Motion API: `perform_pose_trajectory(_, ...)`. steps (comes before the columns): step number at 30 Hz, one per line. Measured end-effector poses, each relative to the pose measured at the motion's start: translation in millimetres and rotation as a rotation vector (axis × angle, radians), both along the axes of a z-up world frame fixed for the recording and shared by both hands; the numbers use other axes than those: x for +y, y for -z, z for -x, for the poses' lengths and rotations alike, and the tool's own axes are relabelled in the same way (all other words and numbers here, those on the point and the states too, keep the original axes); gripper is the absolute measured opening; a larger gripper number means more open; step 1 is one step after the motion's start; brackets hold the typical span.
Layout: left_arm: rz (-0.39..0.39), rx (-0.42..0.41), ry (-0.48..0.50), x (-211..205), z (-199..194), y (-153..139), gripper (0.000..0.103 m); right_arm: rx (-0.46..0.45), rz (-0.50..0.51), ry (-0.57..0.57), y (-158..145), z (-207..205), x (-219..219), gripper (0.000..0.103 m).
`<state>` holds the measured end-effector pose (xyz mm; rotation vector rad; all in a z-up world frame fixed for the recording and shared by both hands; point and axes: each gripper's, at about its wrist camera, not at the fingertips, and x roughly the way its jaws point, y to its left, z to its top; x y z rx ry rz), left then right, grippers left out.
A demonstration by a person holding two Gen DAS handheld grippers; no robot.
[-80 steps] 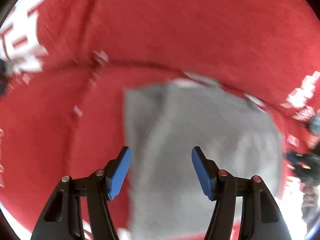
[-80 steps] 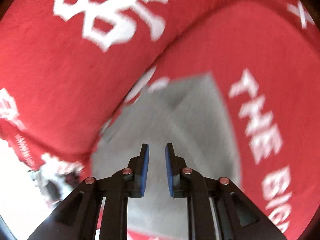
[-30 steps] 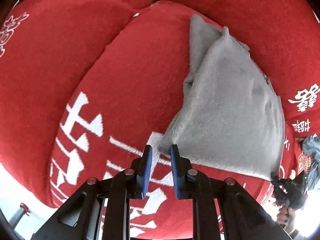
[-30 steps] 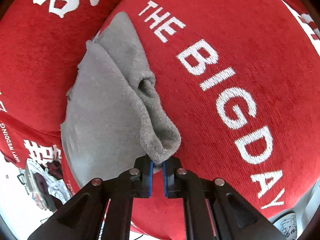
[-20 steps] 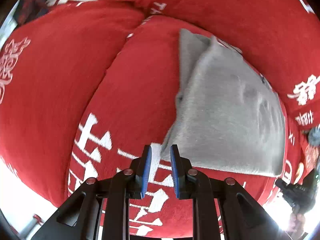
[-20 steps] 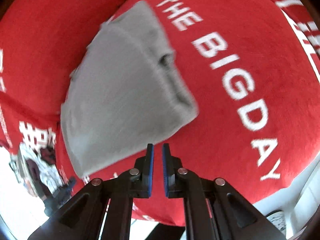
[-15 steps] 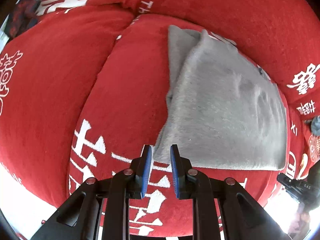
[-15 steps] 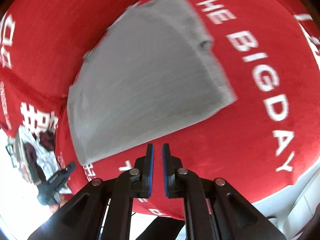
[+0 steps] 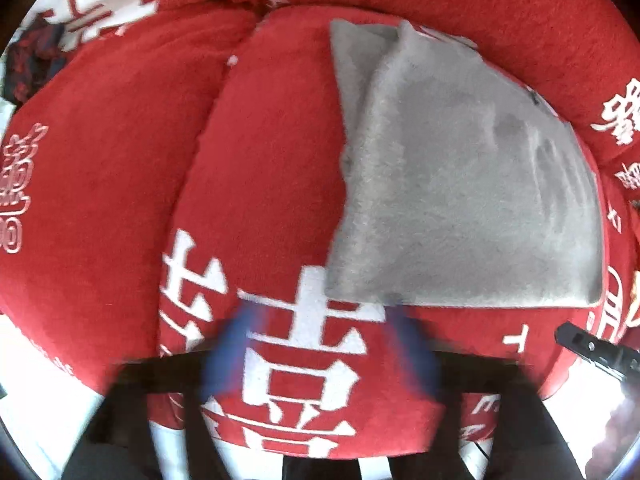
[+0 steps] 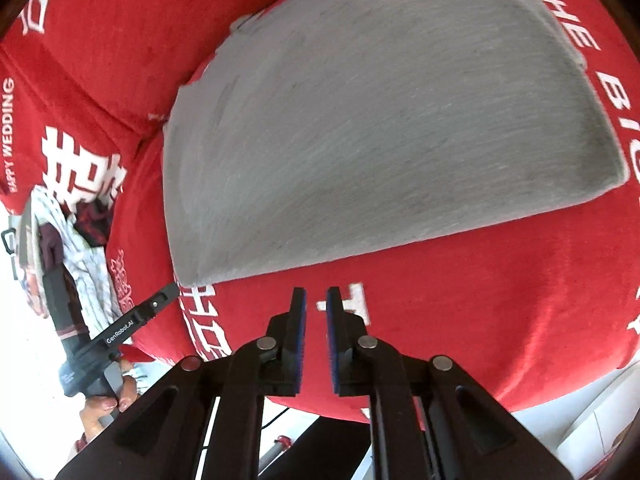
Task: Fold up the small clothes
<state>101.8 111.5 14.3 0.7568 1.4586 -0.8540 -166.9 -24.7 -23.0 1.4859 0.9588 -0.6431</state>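
Note:
A grey folded garment (image 9: 460, 184) lies flat on a red sofa cushion (image 9: 260, 184) with white lettering; it also shows in the right wrist view (image 10: 380, 120). My left gripper (image 9: 320, 344) is motion-blurred, its blue pads wide apart, open and empty, just short of the garment's near edge. My right gripper (image 10: 316, 312) is shut with a narrow slit between the pads, empty, a little short of the garment's near edge. The left gripper also shows at the left of the right wrist view (image 10: 156, 304).
The red sofa back (image 9: 480, 0) rises behind the garment. A pile of other clothes (image 10: 76, 240) lies at the left of the right wrist view. The cushion's front edge (image 10: 520, 392) drops to a pale floor.
My right gripper has let go of the garment's folded edge and drawn back. The garment now lies flat. My left gripper has opened wide from shut.

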Motion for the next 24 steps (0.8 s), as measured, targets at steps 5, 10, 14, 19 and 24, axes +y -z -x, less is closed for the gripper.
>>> perform_pose_trajectory(5, 0.007, -0.014, -0.008, -0.1, -5.5, -2.1, 0.090, 0.003, 0.003, -0.026, -4.5, -6.5, 2.6, 0.027)
perform_pose_trajectory(10, 0.010, -0.010, -0.012, -3.3, -12.1, -0.1, 0.090, 0.023, 0.017, -0.030, -5.5, -13.0, 2.6, 0.045)
perform_pose_trajectory(14, -0.013, -0.019, 0.025, -7.9, -12.0, 3.3, 0.103, 0.027, 0.039, -0.005, -7.7, -14.9, 1.5, 0.068)
perform_pose_trajectory(19, -0.024, -0.024, 0.053, -9.5, -11.5, 5.5, 0.103, 0.025, 0.029, -0.005, -5.8, -23.6, 1.8, 0.069)
perform_pose_trajectory(24, -0.049, -0.039, 0.043, -12.9, -17.9, 10.4, 0.103, 0.014, 0.013, 0.006, -2.9, -30.1, 2.9, 0.069)
